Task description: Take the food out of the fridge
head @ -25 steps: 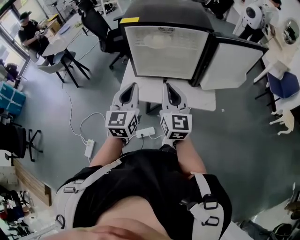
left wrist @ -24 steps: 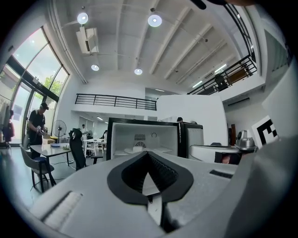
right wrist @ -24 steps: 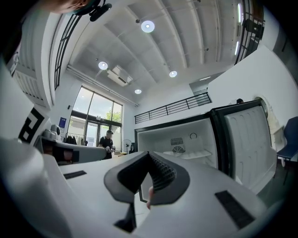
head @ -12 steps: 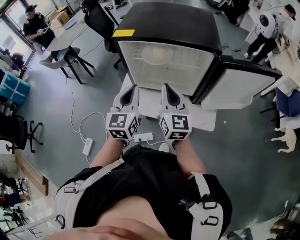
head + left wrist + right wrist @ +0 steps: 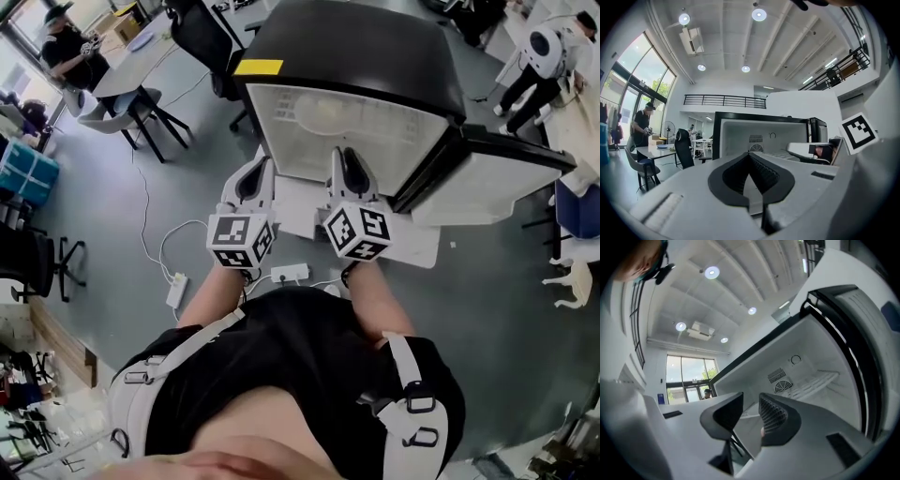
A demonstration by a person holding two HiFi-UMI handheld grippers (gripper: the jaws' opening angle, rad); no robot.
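Far left in the head view, a person point(image 5: 67, 52) in dark clothes is at a grey table point(image 5: 127, 70), well apart from me.

Nearer the middle, my left gripper point(image 5: 255, 174) points level toward the fridge point(image 5: 347, 52). Its own view shows the two dark jaws clenched tip to tip, with nothing between them.

Just beside it on the right, my right gripper point(image 5: 347, 167) points into the mouth of the fridge, rolled a little to one side. Its jaws have just been opening and now stand released. A narrow gap separates the ribbed pads, and only the fridge's white inside shows through it.

The fridge is a black-cased box standing on a white table point(image 5: 422, 246), with a yellow label point(image 5: 258, 67) at the front of its top. Its door point(image 5: 487, 178) is swung open to the right, showing its pale inner face.

The compartment has white walls. The right gripper view shows a wire shelf point(image 5: 813, 380) across it, a round fan grille point(image 5: 783, 386) on the back wall, and a small round dial point(image 5: 795, 359) above the grille.

I cannot make out the food in any view. The head view shows a pale rounded patch point(image 5: 319, 111) near the top of the compartment. I cannot tell whether that is food or part of the fridge.
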